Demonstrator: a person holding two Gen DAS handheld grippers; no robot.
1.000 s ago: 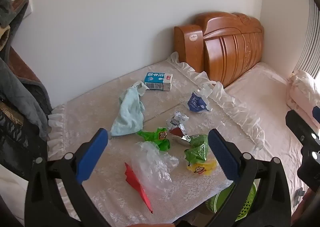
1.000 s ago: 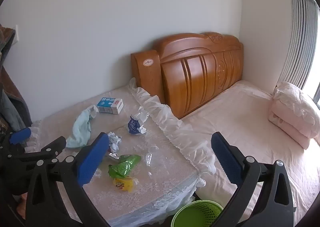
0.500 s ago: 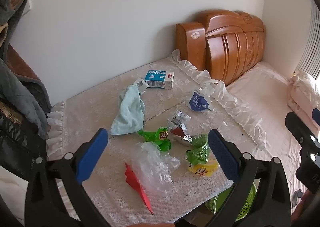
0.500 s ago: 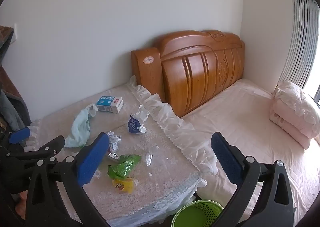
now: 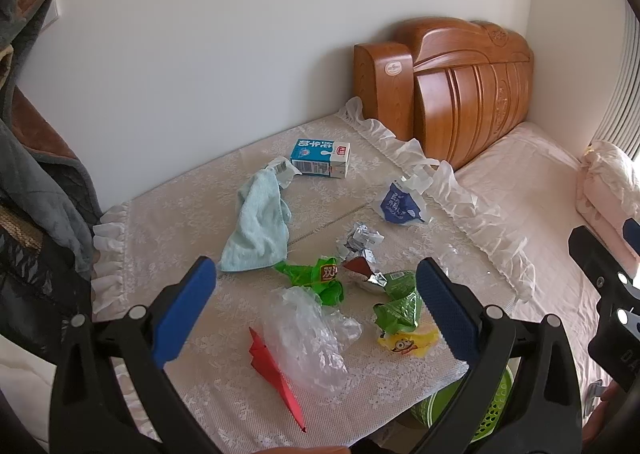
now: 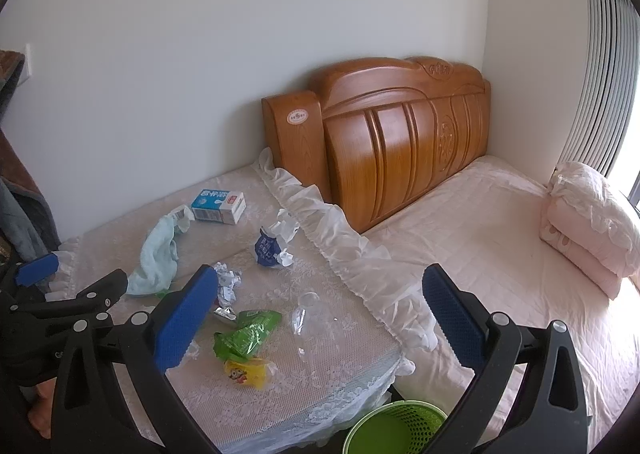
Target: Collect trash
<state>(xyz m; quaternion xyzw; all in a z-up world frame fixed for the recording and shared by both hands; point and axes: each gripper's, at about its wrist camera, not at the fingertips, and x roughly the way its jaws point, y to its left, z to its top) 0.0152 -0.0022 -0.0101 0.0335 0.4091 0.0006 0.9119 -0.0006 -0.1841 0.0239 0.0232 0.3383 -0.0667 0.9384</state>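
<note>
Both claws are hovering spread and empty, and the left claw [image 5: 316,302], framing the clear plastic bag [image 5: 308,338] at lower centre on the tabletop [image 5: 168,214], is sitting nearer the trash than the right claw [image 6: 320,310].

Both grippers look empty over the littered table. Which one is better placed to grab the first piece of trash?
Probably the left gripper: open, with the clear bag and green wrappers framed between its fingers. The right gripper, also open, points toward the table's edge and the bed.
</note>
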